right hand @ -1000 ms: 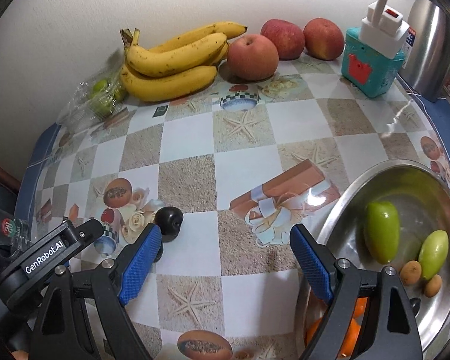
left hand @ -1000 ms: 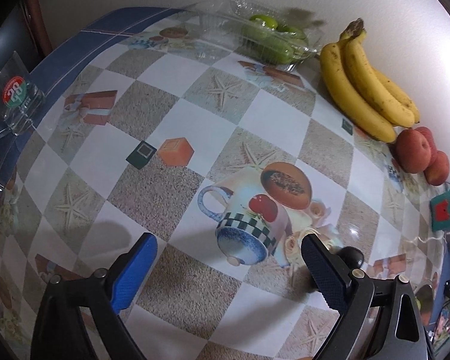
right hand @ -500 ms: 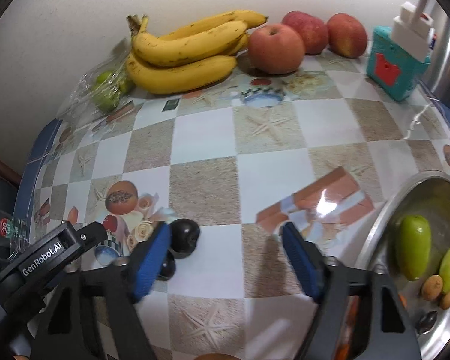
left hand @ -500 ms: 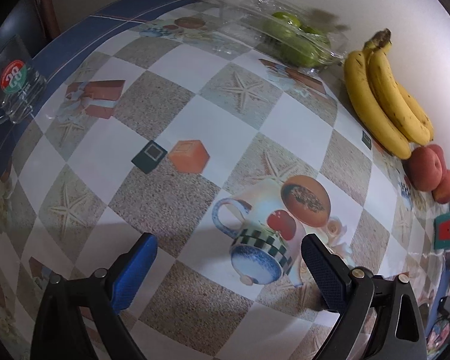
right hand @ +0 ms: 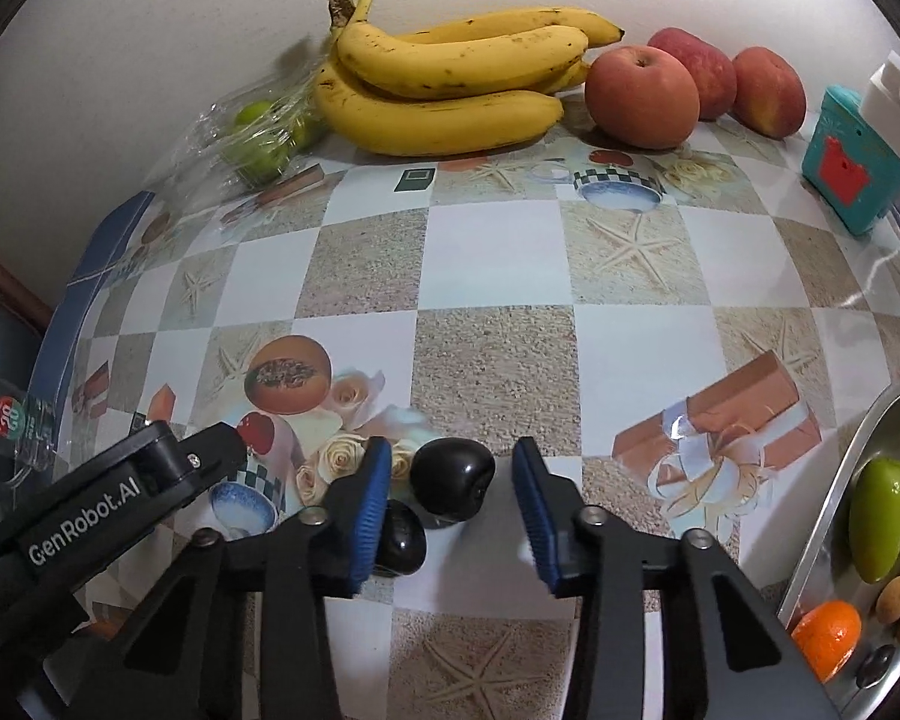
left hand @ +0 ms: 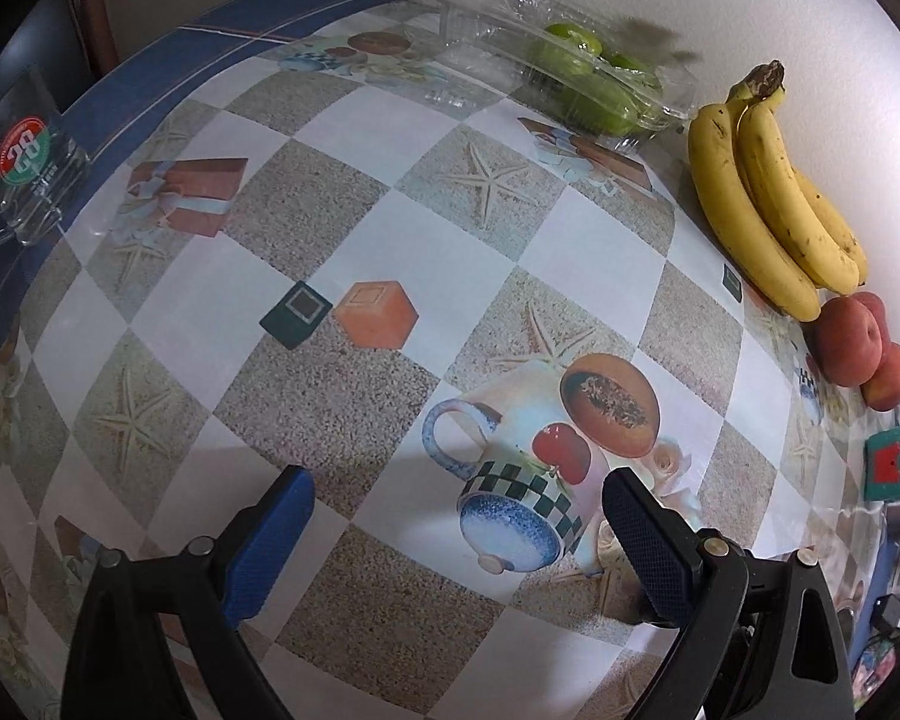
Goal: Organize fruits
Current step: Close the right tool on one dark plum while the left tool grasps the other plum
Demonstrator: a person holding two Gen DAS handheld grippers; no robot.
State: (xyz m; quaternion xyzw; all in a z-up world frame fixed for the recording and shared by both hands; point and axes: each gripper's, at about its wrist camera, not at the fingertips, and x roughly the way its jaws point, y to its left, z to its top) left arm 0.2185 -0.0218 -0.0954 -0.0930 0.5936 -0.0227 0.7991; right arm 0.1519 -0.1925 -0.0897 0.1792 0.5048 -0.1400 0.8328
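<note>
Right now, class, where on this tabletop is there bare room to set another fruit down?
The widest free patch is the checked middle, bordered by the bananas and apples behind and the metal bowl at right. It is crowded along the wall and at the near edge, where the right gripper closes around a dark plum.

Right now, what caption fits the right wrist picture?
Blue fingers closing around a shiny dark round fruit on the checkered tablecloth.

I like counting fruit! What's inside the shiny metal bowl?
In the metal bowl lie green fruits, an orange, small brown fruits and one dark one. The picture's edge cuts off the rest.
</note>
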